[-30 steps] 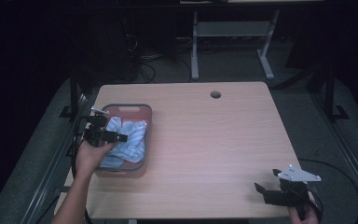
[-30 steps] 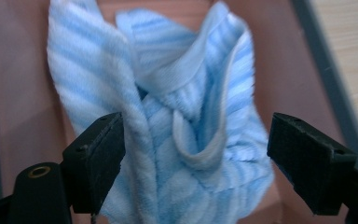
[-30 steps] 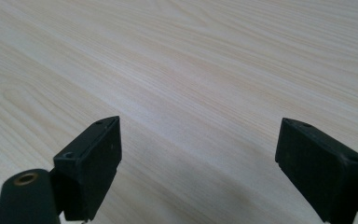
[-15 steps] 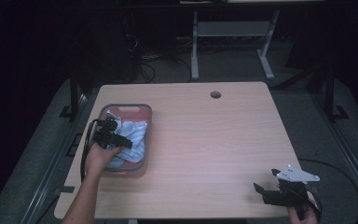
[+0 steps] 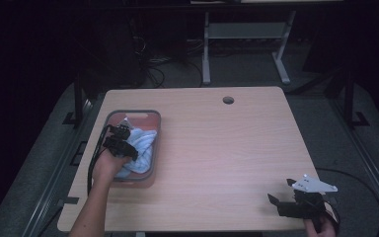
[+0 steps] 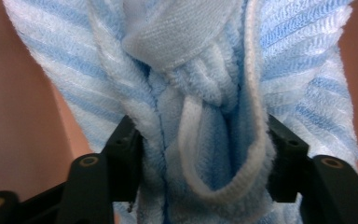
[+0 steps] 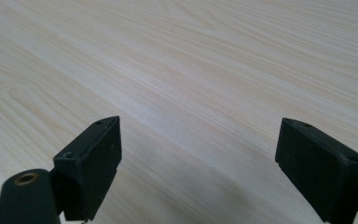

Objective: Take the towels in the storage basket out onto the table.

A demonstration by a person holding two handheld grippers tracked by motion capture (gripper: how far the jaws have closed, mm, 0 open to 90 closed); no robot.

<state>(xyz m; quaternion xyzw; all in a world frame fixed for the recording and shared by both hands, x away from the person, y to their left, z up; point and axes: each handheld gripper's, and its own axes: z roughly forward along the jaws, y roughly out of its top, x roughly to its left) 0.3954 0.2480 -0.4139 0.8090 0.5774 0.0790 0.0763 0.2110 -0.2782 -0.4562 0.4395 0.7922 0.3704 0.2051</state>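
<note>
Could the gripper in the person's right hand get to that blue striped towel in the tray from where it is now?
Probably not without moving: the right gripper sits at the table's near right corner, the towel far left.

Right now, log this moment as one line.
left gripper: closing on striped towel in bin | right gripper: open over table

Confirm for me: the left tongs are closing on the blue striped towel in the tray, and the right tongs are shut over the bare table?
Not quite. The right tongs stand open over the bare table, as the right gripper view shows. The left tongs have indeed been closing on the blue striped towel in the tray.
</note>
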